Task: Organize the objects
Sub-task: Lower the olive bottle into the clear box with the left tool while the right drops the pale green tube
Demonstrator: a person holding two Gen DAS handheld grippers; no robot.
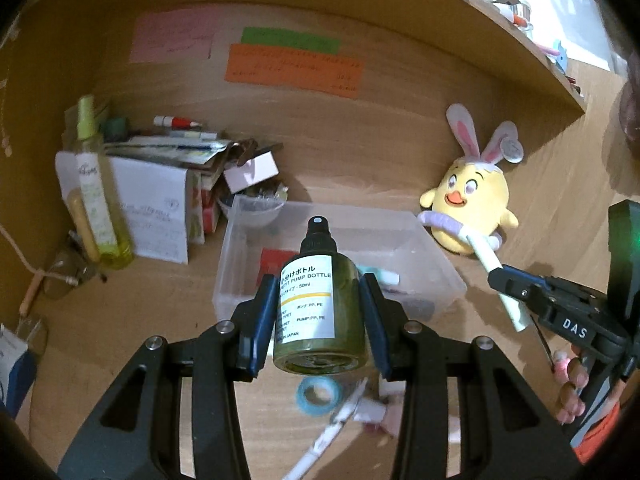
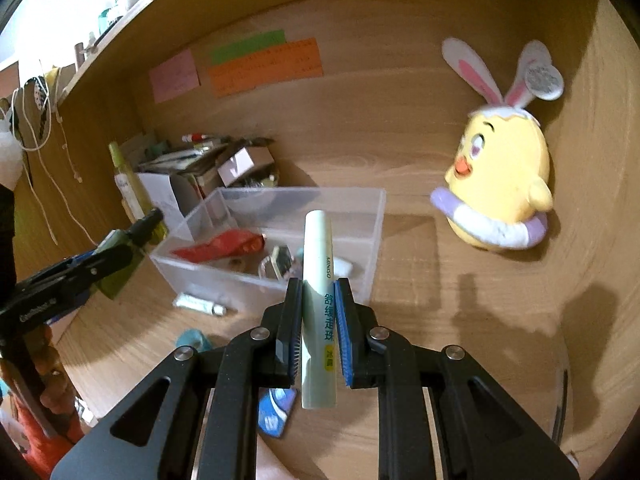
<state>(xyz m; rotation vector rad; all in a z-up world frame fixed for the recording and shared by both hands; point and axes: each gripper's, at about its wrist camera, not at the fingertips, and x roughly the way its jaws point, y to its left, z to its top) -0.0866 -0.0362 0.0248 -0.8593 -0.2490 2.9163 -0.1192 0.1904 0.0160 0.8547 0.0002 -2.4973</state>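
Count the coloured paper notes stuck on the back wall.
3: a pink note at the left, a green strip to its right, and an orange note just under the green one. None looks hidden.

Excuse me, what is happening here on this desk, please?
A person is tidying a wooden desk with two handheld grippers. The left gripper holds a green pump bottle, and the right gripper holds a pale green tube. Both are above a clear plastic bin that already contains small items.

Wood desk (image 2: 460,320) w/ wood back panel (image 1: 400,128), shelf (image 1: 520,52) above.
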